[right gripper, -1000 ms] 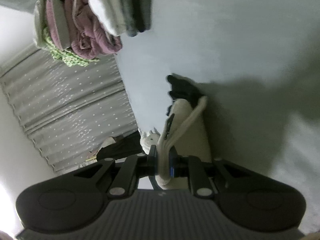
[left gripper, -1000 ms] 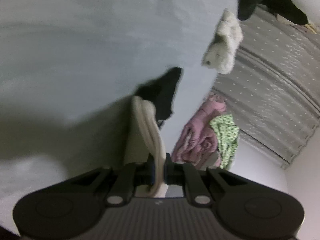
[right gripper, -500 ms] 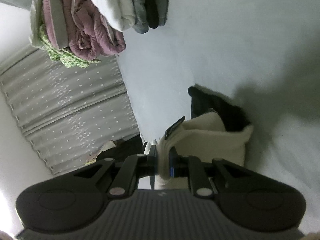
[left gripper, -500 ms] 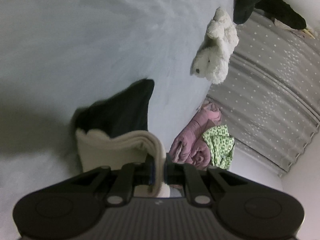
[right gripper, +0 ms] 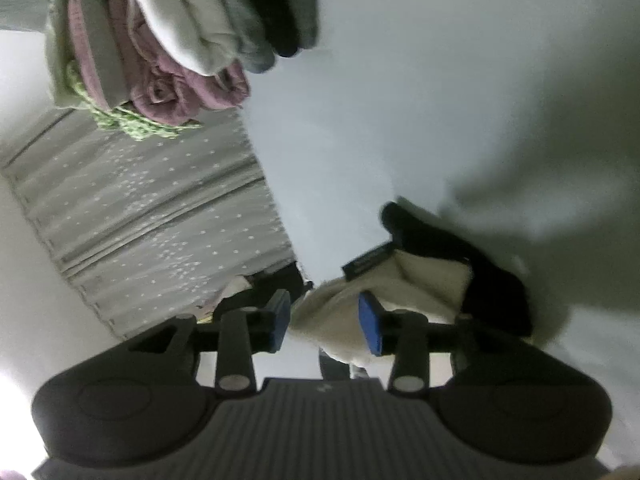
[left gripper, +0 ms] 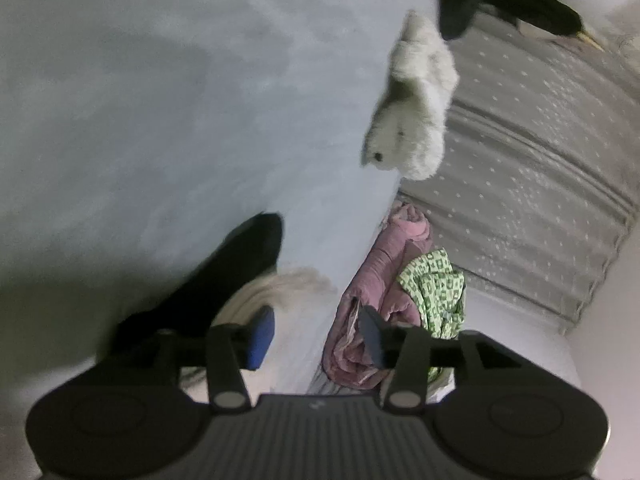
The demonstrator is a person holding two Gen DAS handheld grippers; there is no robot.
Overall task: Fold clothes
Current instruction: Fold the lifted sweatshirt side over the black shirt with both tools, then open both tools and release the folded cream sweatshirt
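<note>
A folded garment, black outside with a cream fleece lining [left gripper: 248, 276] [right gripper: 424, 280], lies on the pale bed sheet [left gripper: 200, 100]. My left gripper [left gripper: 316, 334] has its jaws opening; the cream edge lies beside the left blue pad [left gripper: 260, 336], and nothing is pinched. My right gripper [right gripper: 326, 322] is opening too. Cream fleece sits loose between its blue pads [right gripper: 370, 328], with a black label [right gripper: 366, 261] just beyond. Both views are rolled sideways.
A stack of folded clothes [right gripper: 248, 12] sits on the sheet [right gripper: 440, 100], with rolled pink bedding [left gripper: 384, 292] [right gripper: 168, 92] and a green patterned cloth [left gripper: 434, 284] beside it. A white plush toy [left gripper: 416, 112] lies near the bed's edge. Behind hangs a grey dotted curtain [left gripper: 540, 160].
Both grippers let go of the cream fleece edge they pinched, and their jaws spread apart. The garment, hanging a second ago, now lies on the sheet.
</note>
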